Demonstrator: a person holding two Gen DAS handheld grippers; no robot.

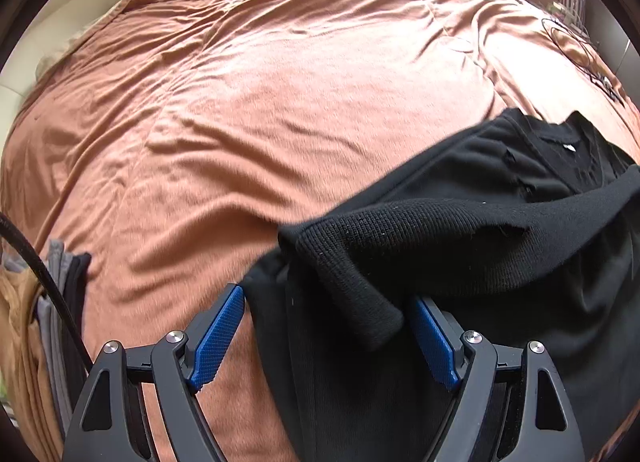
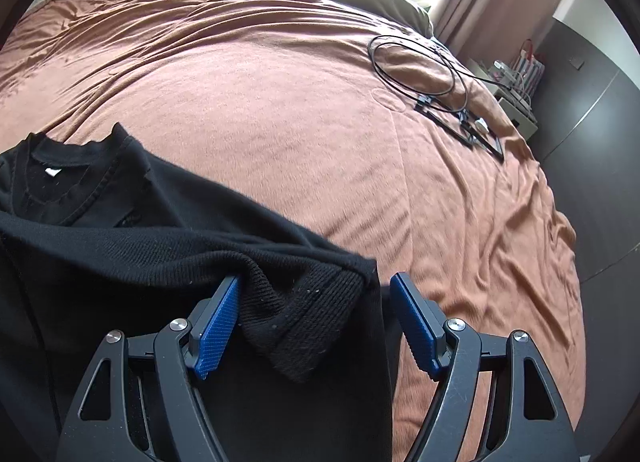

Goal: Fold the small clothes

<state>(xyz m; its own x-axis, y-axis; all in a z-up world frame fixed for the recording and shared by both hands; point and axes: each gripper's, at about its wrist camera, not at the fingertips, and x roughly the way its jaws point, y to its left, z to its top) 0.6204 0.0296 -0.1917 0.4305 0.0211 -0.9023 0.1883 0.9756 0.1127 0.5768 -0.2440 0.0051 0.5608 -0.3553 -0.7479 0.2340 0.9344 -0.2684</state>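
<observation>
Lying spread on a rust-coloured bed cover (image 1: 248,110), a black knit sweater (image 1: 460,230) sits with a ribbed sleeve cuff between each pair of tongs. Left tongs (image 1: 328,336) and right tongs (image 2: 316,326) both stand spread, pinching nothing. The knit looks soft, light and floppy; cuffs and hem seem the surest holds.

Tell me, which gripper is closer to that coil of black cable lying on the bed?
Right. The coiled cable lies ahead and to the right of the right gripper, across bare bedspread. From the left gripper it shows only at the far right edge, beyond the black sweater.
</observation>
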